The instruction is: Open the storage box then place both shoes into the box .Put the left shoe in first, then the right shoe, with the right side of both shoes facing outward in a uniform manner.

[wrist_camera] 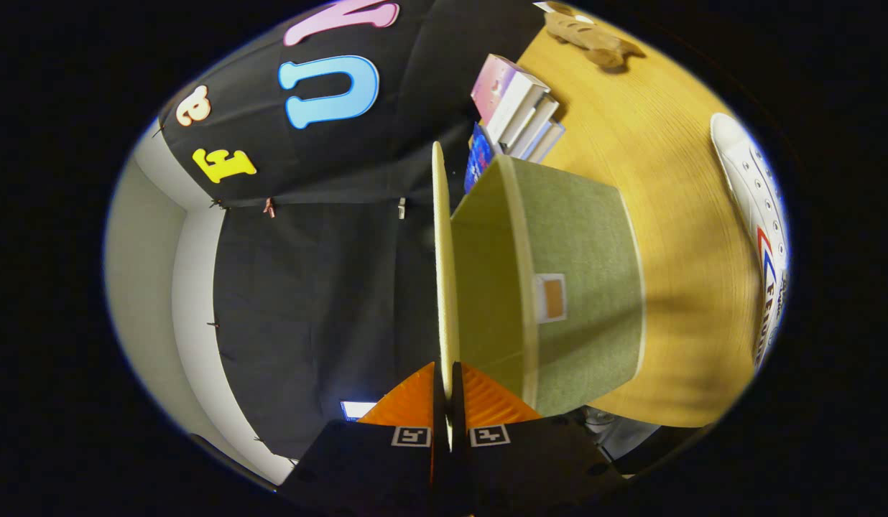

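Note:
The view is rolled sideways, so the wooden table (674,215) runs along the right. A green fabric storage box (580,287) stands on it, and its pale lid (444,273) is swung up, seen edge-on. My gripper (447,391) is shut on the lid's edge, one finger on each face. The box's yellow-green inside (487,301) shows just past the lid. A white shoe (756,230) with red and blue stripes lies on the table beyond the box, away from the fingers.
A stack of books (519,111) sits on the table behind the box, with a blue book (478,154) beside it. A brown plush toy (588,36) lies at the table's far corner. The booth's black cloth wall and a white post (192,301) stand left of the lid.

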Demonstrator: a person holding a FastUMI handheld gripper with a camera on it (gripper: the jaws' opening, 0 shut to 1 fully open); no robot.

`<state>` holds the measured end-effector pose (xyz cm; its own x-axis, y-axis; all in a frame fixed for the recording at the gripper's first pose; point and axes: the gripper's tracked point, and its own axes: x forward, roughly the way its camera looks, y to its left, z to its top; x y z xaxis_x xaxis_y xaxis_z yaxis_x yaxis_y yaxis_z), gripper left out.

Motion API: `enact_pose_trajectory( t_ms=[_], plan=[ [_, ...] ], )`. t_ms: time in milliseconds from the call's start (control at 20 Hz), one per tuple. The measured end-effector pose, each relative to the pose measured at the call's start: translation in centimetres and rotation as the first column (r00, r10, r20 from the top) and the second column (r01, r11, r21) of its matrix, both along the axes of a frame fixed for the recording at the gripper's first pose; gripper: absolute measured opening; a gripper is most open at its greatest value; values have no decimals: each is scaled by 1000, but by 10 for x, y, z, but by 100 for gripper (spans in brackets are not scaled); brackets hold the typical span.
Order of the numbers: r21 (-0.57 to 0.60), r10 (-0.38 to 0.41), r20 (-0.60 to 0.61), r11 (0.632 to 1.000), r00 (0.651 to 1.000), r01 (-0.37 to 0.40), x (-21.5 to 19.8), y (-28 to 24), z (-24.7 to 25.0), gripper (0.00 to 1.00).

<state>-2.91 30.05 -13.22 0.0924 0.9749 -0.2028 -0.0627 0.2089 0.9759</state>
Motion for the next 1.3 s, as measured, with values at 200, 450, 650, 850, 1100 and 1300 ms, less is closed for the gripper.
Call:
enact_pose_trajectory(
  t_ms=[200, 450, 650, 850, 1100, 1300],
  plan=[
    [-9, 15, 79, 1000, 997, -14, 4, 30, 47, 5],
    [2, 52, 144, 999, 988, -53, -11, 91, 97, 5],
    [27, 63, 120, 997, 991, -66, -29, 155, 114, 5],
    [-25, 139, 175, 990, 975, -137, -52, 206, 96, 5],
    [-66, 173, 168, 984, 970, -164, -63, 256, 77, 7],
    [-101, 191, 222, 980, 956, -172, -63, 270, 63, 37]
  ],
)
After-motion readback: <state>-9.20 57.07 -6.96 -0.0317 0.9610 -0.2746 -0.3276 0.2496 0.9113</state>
